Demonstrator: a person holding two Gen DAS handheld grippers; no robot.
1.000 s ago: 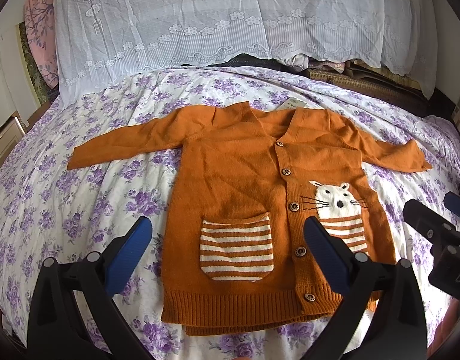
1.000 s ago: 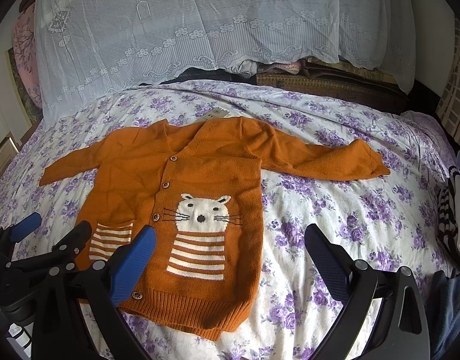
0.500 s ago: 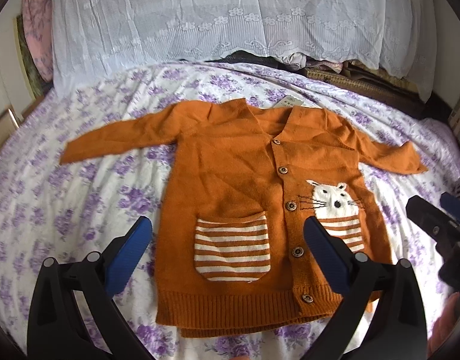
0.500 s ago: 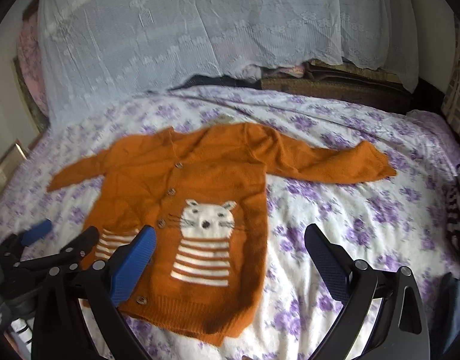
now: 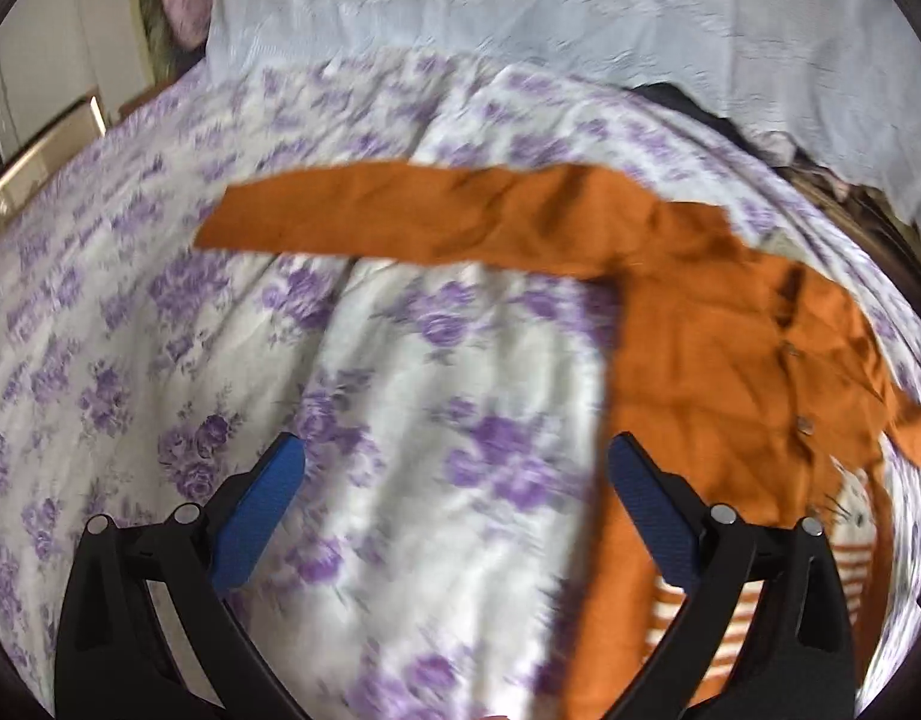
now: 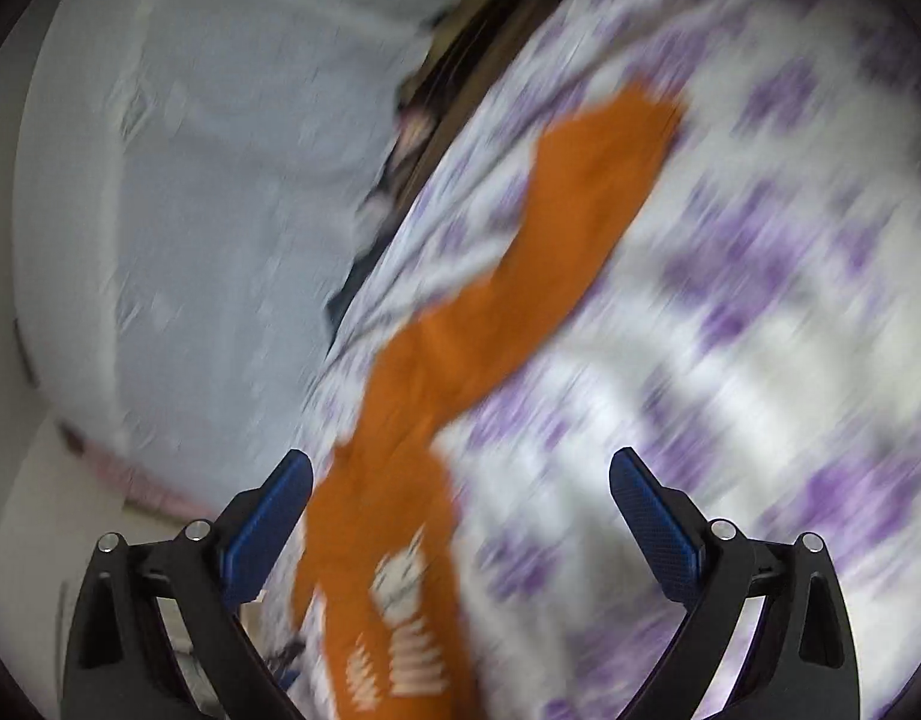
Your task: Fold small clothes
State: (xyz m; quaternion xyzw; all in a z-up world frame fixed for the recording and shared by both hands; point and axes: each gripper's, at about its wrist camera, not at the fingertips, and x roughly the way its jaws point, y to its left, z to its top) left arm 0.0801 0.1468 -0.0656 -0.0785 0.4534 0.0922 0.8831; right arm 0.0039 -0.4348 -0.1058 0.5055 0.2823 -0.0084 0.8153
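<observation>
An orange child's cardigan (image 5: 712, 348) with a cat face and striped pockets lies spread flat on the bed. In the left wrist view its left sleeve (image 5: 364, 216) stretches out ahead of my left gripper (image 5: 454, 504), which is open and empty above the bedsheet, left of the cardigan's body. In the blurred, tilted right wrist view the cardigan (image 6: 400, 480) runs up from the bottom, its right sleeve (image 6: 598, 162) reaching away ahead. My right gripper (image 6: 460, 516) is open and empty above it.
The bed has a white sheet with purple flowers (image 5: 160, 360). A white lace cover (image 5: 580, 12) drapes over a pile at the bed's far side. A wooden piece of furniture (image 5: 34, 162) stands at the left.
Both grippers have swung outward from the cardigan's hem: the left toward the left sleeve, the right tilted and toward the right sleeve. Both stay open. The cardigan has not moved.
</observation>
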